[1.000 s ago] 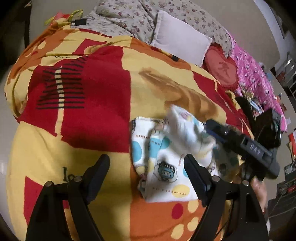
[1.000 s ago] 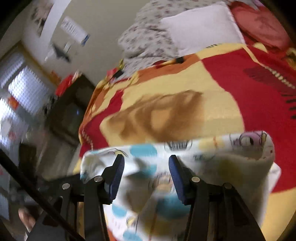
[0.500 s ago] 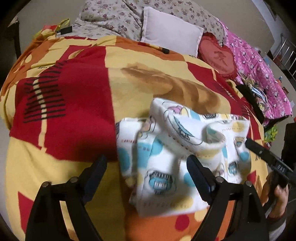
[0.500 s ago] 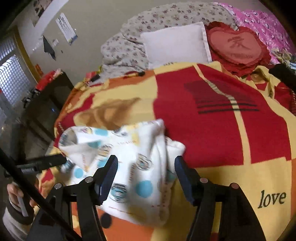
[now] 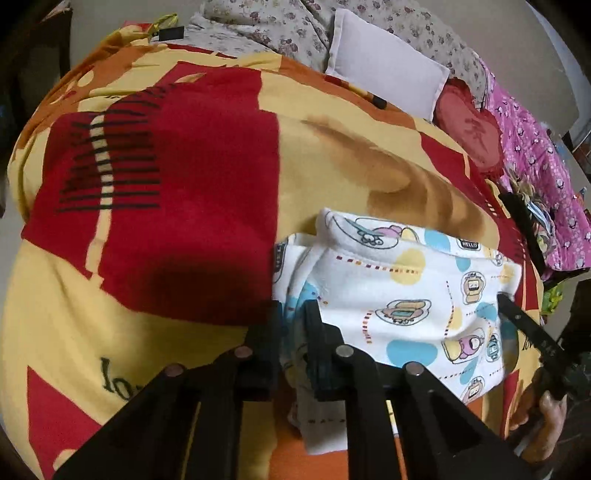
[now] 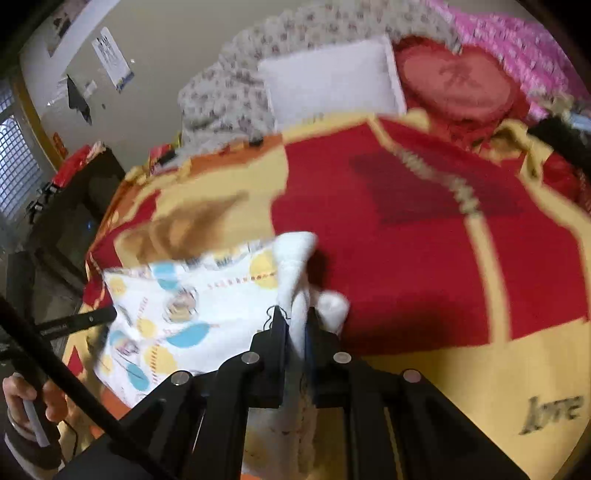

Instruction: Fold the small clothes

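Note:
A small white garment [image 5: 399, 295] with cartoon prints and blue and yellow dots lies partly folded on a red, yellow and orange blanket [image 5: 166, 229]. My left gripper [image 5: 293, 314] is shut on the garment's left edge. The other gripper's finger [image 5: 528, 328] touches the garment's right side in this view. In the right wrist view my right gripper [image 6: 297, 325] is shut on a bunched white edge of the garment [image 6: 192, 295]. The left gripper's finger [image 6: 77, 321] shows at the garment's far side there.
The blanket covers a bed. A white pillow [image 5: 384, 66], a floral quilt [image 5: 280, 26], a red heart cushion [image 5: 472, 136] and pink bedding [image 5: 535, 155] lie at the back. A dark cabinet [image 6: 74, 206] stands beside the bed. The right wrist view is motion-blurred.
Both grippers were open half a second ago. Now each has closed on an edge of the garment, and the garment lies flatter and more spread out.

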Demonstrator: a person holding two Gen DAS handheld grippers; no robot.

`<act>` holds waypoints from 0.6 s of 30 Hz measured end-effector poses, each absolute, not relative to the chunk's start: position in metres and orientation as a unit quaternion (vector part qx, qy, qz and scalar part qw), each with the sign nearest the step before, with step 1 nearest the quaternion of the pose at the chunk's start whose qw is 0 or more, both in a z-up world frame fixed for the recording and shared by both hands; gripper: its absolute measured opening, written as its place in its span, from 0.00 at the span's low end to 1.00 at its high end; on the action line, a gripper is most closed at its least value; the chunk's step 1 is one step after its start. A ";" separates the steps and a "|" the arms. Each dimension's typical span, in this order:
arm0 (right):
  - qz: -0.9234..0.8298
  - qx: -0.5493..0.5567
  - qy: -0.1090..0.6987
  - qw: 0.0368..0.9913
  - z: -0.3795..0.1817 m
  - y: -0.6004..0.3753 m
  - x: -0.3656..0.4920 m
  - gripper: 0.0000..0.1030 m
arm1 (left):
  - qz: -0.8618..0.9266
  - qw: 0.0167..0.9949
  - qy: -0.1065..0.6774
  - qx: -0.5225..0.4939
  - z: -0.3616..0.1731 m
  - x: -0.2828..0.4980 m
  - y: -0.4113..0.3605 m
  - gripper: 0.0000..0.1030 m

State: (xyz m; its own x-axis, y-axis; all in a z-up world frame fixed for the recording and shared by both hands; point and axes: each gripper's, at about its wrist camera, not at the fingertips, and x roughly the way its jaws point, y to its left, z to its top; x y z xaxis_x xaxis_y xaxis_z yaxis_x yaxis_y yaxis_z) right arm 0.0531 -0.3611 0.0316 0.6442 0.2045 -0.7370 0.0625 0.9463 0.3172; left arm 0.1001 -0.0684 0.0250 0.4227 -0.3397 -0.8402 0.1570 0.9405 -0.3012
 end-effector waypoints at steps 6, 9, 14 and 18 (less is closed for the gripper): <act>0.036 0.182 0.375 0.908 0.064 -0.371 0.025 0.23 | -0.147 0.856 0.489 -0.081 0.056 0.083 -0.068 0.19; 0.095 0.170 0.370 0.909 0.079 -0.347 0.024 0.23 | -0.168 0.856 0.478 -0.100 0.067 0.078 -0.073 0.48; 0.119 0.112 0.397 0.903 0.068 -0.302 0.054 0.23 | -0.194 0.853 0.477 -0.085 0.064 0.084 -0.104 0.55; 0.112 0.108 0.418 0.895 0.048 -0.291 0.079 0.23 | -0.167 0.850 0.493 -0.078 0.044 0.102 -0.110 0.55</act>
